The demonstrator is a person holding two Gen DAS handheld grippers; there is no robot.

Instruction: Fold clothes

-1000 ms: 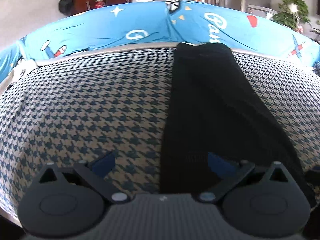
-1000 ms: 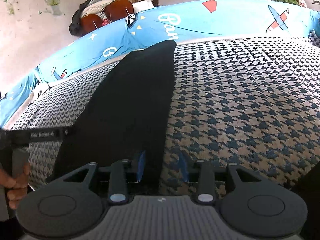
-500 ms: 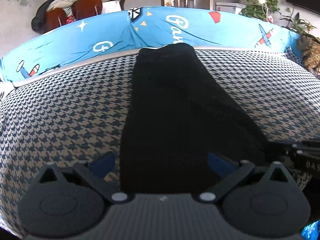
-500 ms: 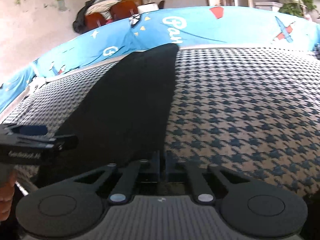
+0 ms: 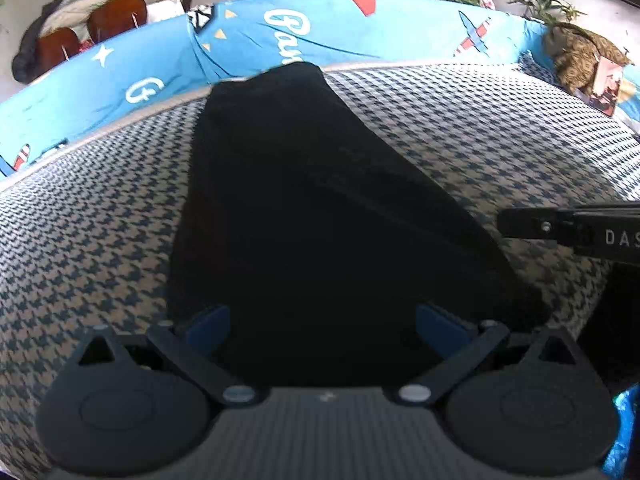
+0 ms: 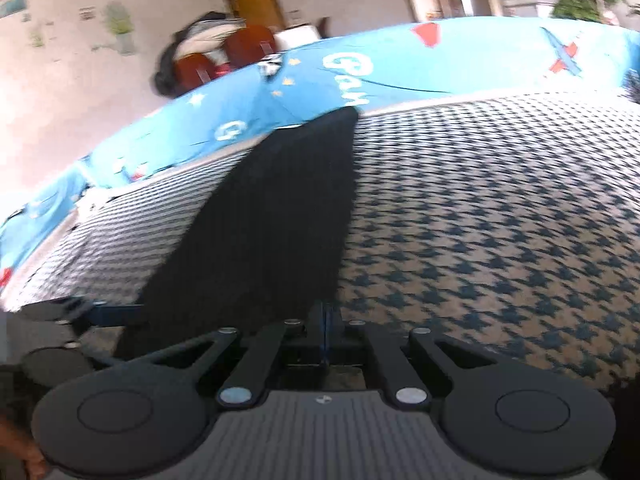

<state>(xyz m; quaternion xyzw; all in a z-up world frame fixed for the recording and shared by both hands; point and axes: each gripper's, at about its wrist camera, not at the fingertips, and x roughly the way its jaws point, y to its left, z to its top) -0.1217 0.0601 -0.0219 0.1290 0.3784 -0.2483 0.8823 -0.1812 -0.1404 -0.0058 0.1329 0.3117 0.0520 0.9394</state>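
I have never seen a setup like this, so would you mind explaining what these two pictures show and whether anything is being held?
No robot is here: a person carries a handheld two-finger gripper in each hand, and each gripper has a fisheye camera looking forward along its fingers. That is why the room curves.

One picture comes from the left gripper, the other from the right gripper. The dark shapes at the bottom of each are the gripper's own body.

A long black garment lies flat on a houndstooth cover, with a blue printed cloth beyond it.

The left gripper's blue pads stand wide apart over the garment's near end, gripping nothing. The right gripper has closed at the garment's near right edge; it seems to pinch the fabric, though the pads hide it.
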